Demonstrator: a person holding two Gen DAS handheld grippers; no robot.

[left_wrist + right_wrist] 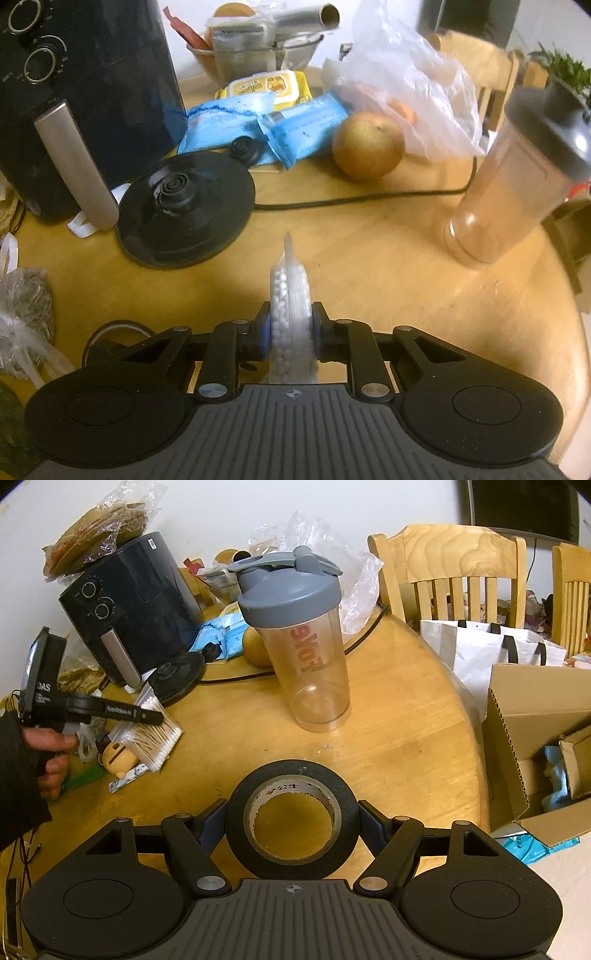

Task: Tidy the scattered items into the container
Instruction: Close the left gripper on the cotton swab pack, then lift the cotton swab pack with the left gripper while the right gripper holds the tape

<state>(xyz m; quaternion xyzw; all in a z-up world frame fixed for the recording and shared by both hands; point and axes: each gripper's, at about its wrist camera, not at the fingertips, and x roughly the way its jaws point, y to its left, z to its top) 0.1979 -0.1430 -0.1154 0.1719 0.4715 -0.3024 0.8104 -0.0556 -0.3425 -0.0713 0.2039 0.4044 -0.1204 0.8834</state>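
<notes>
left tongs pinch swab bag; right tongs clamp tape roll.

Between my left jaws I see a clear bag of white cotton swabs, edge-on against the honey-yellow wooden table, with a glossy black round kettle base ahead to the left and a tan-gold pear further ahead. Between my right jaws sits a matte black tape roll with a pale printed core. Ahead of them stands a clear shaker bottle, grey-lidded with red lettering; off right is a brown cardboard box.
</notes>
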